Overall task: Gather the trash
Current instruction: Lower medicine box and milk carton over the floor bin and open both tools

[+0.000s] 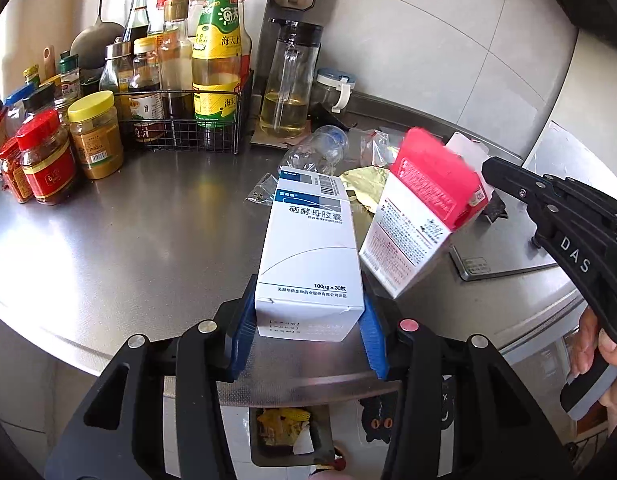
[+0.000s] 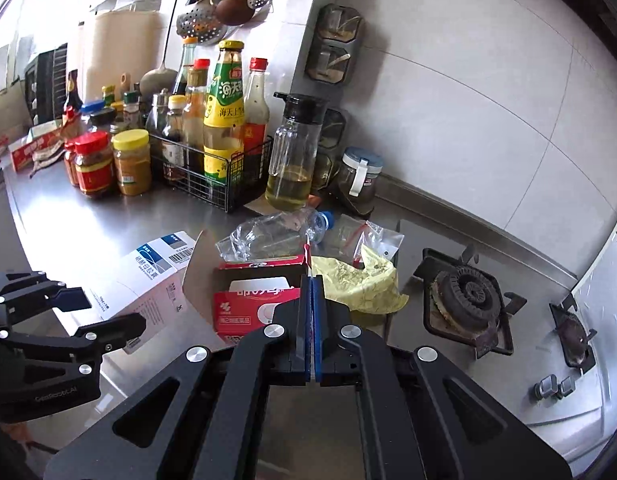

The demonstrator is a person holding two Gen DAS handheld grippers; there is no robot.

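Observation:
In the left wrist view my left gripper (image 1: 308, 300) is shut on a white and blue medicine box (image 1: 308, 248), its blue pads pressing the box's two sides above the steel counter. To its right hangs a tilted red and white carton (image 1: 424, 208), held by its open top flap in my right gripper (image 1: 488, 176). The right wrist view shows my right gripper (image 2: 311, 280) with its pads closed tight on that thin flap of the red carton (image 2: 252, 308). At the left there, my left gripper (image 2: 104, 312) holds the white box (image 2: 148, 276).
On the counter lie a crushed clear bottle (image 2: 268, 236), a yellow wrapper (image 2: 356, 280) and a small zip bag (image 2: 360, 236). Jars, a wire rack of sauce bottles (image 2: 212, 160) and an oil dispenser (image 2: 292, 160) line the back. Gas burners (image 2: 468, 296) sit right. A bin with scraps (image 1: 288, 432) stands below the counter edge.

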